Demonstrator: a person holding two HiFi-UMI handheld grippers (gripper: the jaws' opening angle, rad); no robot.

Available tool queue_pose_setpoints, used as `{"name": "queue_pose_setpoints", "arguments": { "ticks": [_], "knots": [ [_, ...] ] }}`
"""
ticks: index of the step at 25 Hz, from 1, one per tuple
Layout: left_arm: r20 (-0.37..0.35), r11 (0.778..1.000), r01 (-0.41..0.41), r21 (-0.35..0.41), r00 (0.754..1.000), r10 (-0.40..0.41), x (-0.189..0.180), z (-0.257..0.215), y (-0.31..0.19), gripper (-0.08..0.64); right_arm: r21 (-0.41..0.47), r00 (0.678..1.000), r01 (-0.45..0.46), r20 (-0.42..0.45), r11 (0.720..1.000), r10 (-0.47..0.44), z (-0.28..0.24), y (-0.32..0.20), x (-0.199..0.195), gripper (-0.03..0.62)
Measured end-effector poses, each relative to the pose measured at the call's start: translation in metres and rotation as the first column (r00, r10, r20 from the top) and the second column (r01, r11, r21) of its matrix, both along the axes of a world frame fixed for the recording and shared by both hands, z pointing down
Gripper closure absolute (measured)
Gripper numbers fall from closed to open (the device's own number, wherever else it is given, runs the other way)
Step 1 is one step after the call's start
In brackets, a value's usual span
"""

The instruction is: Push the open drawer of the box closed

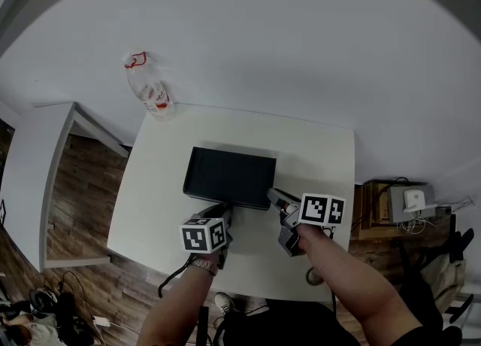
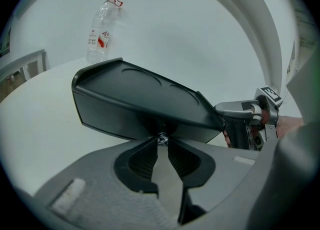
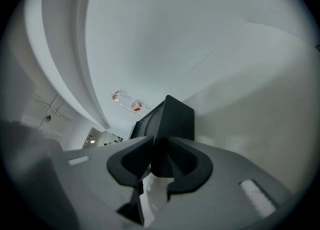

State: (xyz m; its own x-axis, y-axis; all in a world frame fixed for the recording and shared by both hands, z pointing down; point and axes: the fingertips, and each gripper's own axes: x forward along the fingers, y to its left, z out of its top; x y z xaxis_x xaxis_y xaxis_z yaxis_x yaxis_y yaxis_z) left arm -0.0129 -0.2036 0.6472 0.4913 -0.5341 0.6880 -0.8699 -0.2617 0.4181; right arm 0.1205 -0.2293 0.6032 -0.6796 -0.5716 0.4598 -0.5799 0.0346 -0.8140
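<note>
A black box lies in the middle of the white table. In the left gripper view its dark front fills the middle, and the drawer front looks flush with the box body. A small silver knob sits on that front. My left gripper is shut on this knob; in the head view the left gripper meets the box's near side. My right gripper is shut on the box's near right corner, which stands dark between its pads. From above, the right gripper is at that corner.
A clear plastic bottle with a red label stands at the table's far left corner, also seen as a bottle behind the box. A white wall is behind the table. A low cabinet with cables stands to the right on the wooden floor.
</note>
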Motion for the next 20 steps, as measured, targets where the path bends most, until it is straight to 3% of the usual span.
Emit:
{"name": "queue_pose_setpoints", "arguments": {
  "ticks": [6,12,15,17,20],
  "knots": [
    [-0.018,1.0,-0.007,0.027,1.0,0.007,0.0,-0.003,0.001,0.488,-0.007,1.0,0.002,-0.001,1.0,-0.002,-0.001,0.0,0.0,0.495],
    [-0.053,0.998,0.041,0.036,0.998,-0.04,-0.015,-0.005,0.025,0.474,-0.001,1.0,0.002,-0.004,1.0,-0.002,0.001,-0.001,0.0,0.494],
    [-0.097,0.999,0.028,0.041,0.995,-0.024,-0.02,-0.015,0.049,0.49,0.005,1.0,-0.001,0.004,1.0,0.001,0.001,-0.002,0.001,0.492],
    [-0.146,0.999,0.003,0.052,0.989,0.005,-0.021,-0.027,0.068,0.557,0.014,1.0,-0.004,0.02,1.0,0.004,0.001,-0.002,0.002,0.492],
    [-0.221,0.998,-0.032,0.058,0.974,0.044,-0.025,-0.048,0.099,0.558,0.026,0.999,-0.02,0.036,0.999,0.019,0.0,-0.002,0.006,0.477]
  ]
}}
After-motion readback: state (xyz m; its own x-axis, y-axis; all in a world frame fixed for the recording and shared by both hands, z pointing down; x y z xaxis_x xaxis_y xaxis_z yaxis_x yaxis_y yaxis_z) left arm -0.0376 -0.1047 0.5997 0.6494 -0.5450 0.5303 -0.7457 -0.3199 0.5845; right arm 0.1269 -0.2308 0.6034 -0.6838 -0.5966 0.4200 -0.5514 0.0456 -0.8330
